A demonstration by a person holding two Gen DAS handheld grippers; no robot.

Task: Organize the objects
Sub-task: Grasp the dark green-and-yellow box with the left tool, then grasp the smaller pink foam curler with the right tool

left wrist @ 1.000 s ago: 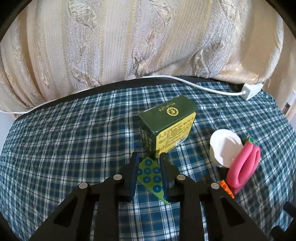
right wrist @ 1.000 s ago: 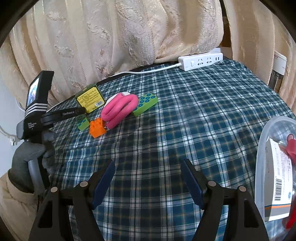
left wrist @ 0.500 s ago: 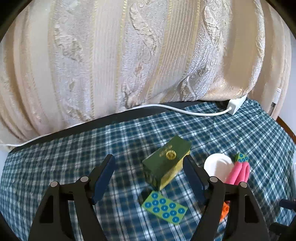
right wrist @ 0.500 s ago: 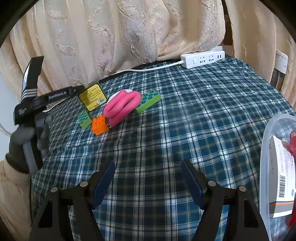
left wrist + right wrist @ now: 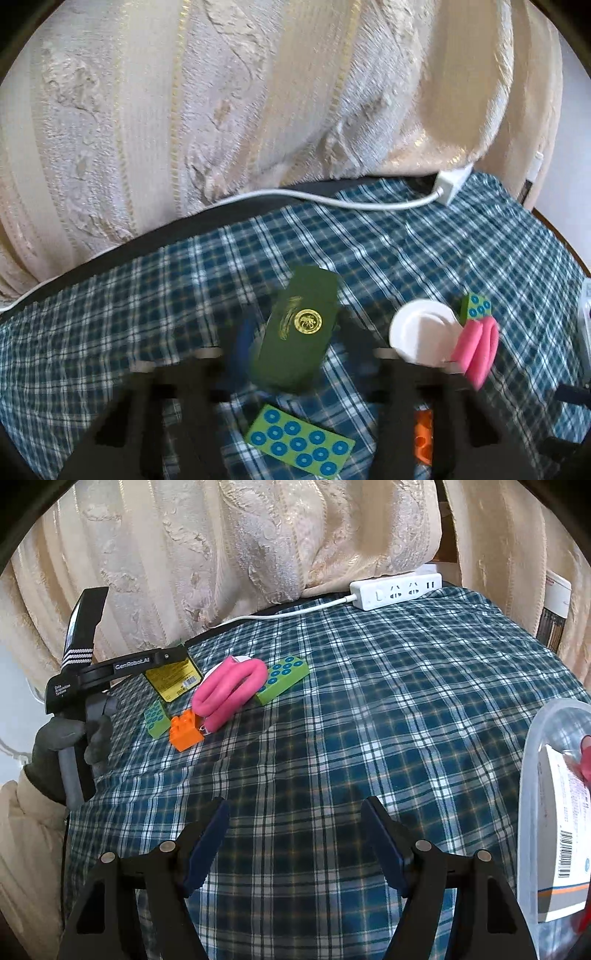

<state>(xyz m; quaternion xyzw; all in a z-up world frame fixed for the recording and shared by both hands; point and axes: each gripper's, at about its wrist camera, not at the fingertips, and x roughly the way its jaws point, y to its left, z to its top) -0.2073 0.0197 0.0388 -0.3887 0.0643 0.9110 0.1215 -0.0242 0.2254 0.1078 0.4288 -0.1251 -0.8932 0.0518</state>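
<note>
We're on the left gripper point(image 5: 295, 343), and its fingers are a dark smear either side of the green box point(image 5: 306, 295). The jaws have come right in, and the box sits squarely between them. The blur hides the exact contact, but it reads as a grip on the box's long sides.

The box's long axis runs away from the camera. Its far end tips a little to the right, toward the curtain point(image 5: 258, 110), and the face with the gold emblem looks up at us. It's near the back-left of the checked tablecloth point(image 5: 369, 701).

Just below it lies a flat green brick point(image 5: 299, 446) with blue studs. To the right we've got a white round lid point(image 5: 421, 332) touching a pink loop point(image 5: 478, 347).

From the right wrist we see a gloved hand point(image 5: 70, 746) carrying that left tool, beside an orange brick point(image 5: 185, 731).

The right gripper point(image 5: 295, 834) hangs over bare cloth, with its jaws wide apart and nothing between them. A clear container point(image 5: 532, 775) sits at the right edge.
</note>
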